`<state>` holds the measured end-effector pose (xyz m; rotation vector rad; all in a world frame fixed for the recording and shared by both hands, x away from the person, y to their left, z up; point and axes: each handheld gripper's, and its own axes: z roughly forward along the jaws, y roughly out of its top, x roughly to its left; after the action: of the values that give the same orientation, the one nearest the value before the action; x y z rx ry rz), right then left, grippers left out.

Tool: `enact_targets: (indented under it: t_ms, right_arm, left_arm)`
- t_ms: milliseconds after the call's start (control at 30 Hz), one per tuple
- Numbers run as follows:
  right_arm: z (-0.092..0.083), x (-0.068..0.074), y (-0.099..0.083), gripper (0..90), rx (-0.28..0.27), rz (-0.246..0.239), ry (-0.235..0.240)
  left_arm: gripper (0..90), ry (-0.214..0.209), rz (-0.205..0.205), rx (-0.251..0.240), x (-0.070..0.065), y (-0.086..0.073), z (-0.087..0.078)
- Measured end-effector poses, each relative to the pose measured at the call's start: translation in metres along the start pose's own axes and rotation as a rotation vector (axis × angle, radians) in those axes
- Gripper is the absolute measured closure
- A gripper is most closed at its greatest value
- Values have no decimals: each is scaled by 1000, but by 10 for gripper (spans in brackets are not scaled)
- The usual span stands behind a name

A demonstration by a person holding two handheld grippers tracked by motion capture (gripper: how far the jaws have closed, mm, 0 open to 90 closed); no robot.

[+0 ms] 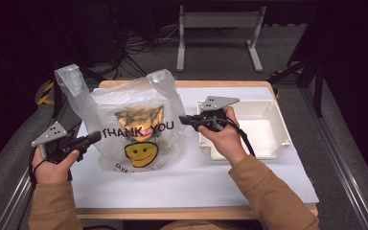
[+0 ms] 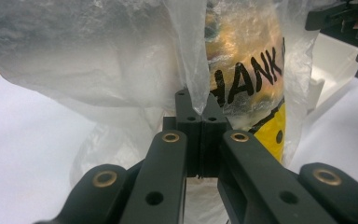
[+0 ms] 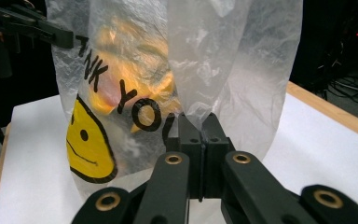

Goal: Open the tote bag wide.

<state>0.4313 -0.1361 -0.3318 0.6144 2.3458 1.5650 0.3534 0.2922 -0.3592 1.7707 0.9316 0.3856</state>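
Plastic bag (image 1: pixel 139 129) pinched, left tool (image 1: pixel 96 136), right tool (image 1: pixel 184 120), level, facing inward

Lighting: overhead, bright on the white worktop (image 1: pixel 249 177); surroundings beyond its edges dark. Shadows: soft, short. Glare: sheen on the plastic bag (image 1: pixel 139 129). Focus: high view slightly soft; gripper views blur near jaws and picture edges.

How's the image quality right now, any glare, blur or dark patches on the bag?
High view: plastic bag and table brightly lit, surroundings nearly black, slightly soft. Left gripper view: bag film washed out by glare at upper left, left gripper sharp. Right gripper view: right gripper sharp, lettering readable, background dark.
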Motion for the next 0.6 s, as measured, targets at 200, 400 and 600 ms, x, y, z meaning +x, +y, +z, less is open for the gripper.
enact_targets:
  t_ms: [200,400,600]
  right_arm:
    - [0,3,-11,900,13,21,24]
    - [5,3,-31,900,43,53,28]
    - [10,2,-46,900,69,90,36]
  left_arm:
    - [897,-38,13,74,0,-7,9]
    - [896,-54,-9,115,7,-18,21]
    - [896,-73,-22,145,12,-28,33]
